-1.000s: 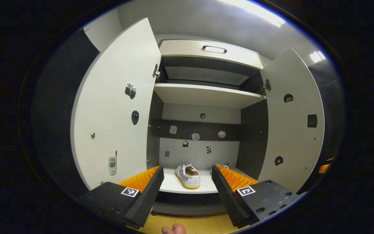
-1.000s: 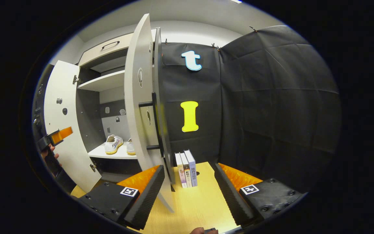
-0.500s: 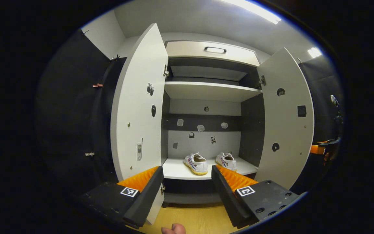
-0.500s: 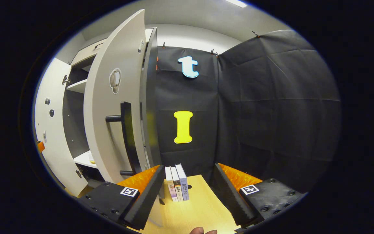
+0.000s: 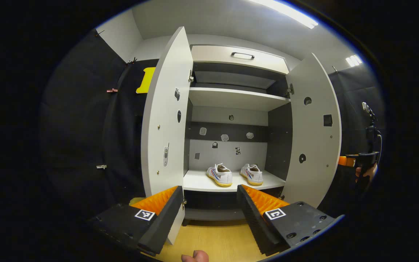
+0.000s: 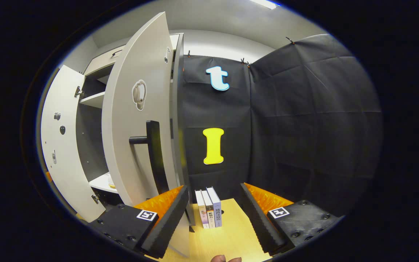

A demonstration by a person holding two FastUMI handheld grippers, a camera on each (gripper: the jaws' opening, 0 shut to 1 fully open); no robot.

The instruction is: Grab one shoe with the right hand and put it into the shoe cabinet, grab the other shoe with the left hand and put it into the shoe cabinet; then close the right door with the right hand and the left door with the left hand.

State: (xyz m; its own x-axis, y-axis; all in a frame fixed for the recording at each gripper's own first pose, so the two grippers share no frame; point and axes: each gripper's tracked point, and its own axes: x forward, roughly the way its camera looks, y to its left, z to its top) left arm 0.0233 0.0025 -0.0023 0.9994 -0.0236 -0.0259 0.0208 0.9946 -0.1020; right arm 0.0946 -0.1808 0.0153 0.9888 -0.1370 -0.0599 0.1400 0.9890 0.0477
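- Both shoes are sitting side by side on the bottom shelf (image 5: 202,182) of the shoe cabinet (image 5: 236,58): the left shoe (image 5: 219,175) and the right shoe (image 5: 252,174), toes toward me. I'm judging the placing part done and only the two doors left.
- I'm holding the left gripper (image 5: 209,203) in front of the cabinet's open middle, fingers spread wide and gripping nothing. The shoes are lying beyond and between its fingers, well apart from them, deep in the cabinet.
- The left door (image 5: 166,127) is standing open, edge-on just above my left finger; its free lower corner is hanging near that finger, though I cannot tell whether they are touching.
- I'm holding the right gripper (image 6: 213,211) outside the right door (image 6: 136,145), also spread wide and empty. I'm reading this spot as the start of a push: from the outer face I can swing the door shut.
- The door's black handle (image 6: 155,156) is rising just above my left finger in the right gripper view, near it, with no contact that I can make out.
- Three books (image 6: 209,207) are standing upright on the wooden floor (image 6: 227,240) between the right gripper's fingers, against the black cloth wall, clear of the door's swing as far as I can judge.
- In the left gripper view I'm seeing the right gripper (image 5: 356,160) far off past the right door (image 5: 315,138), with the hand (image 5: 366,174) gripping it.
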